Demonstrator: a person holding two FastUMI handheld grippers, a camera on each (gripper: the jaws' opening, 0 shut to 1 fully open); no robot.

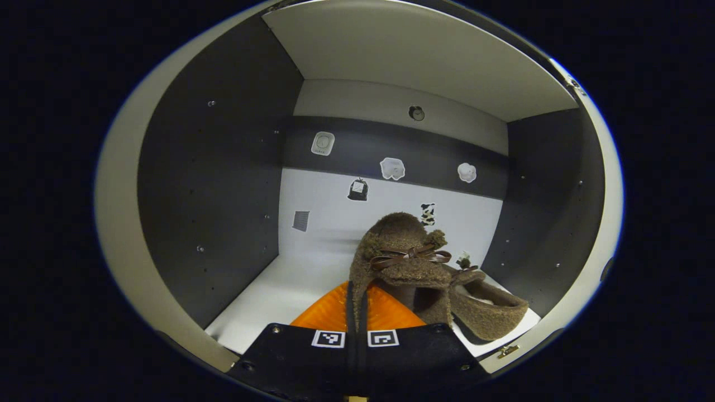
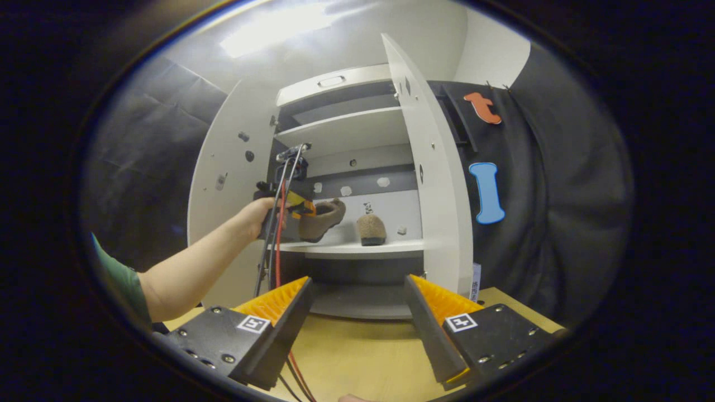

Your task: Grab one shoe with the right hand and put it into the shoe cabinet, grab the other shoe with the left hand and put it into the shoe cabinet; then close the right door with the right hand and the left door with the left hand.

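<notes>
A brown fuzzy shoe [image 1: 399, 251] with a bow hangs inside the shoe cabinet, and my left gripper [image 1: 356, 304] is shut on its heel edge. In the right gripper view the same shoe [image 2: 321, 219] tilts toe-up just over the white shelf [image 2: 346, 247], held by the left gripper [image 2: 287, 205] in a person's hand. The other shoe [image 1: 491, 318] lies on the shelf to the right, close to the held one; it shows there too [image 2: 371, 229]. My right gripper [image 2: 357, 301] stands open over the wooden table, back from the cabinet, with nothing between its fingers.
Both cabinet doors stand open: the right door [image 2: 433, 167] and the left door [image 2: 229, 178]. Dark side walls [image 1: 212, 184] close in the compartment, with a shelf above [image 1: 413, 56]. A wooden table [image 2: 357, 352] lies before the cabinet. Cables [image 2: 277, 245] hang from the left gripper.
</notes>
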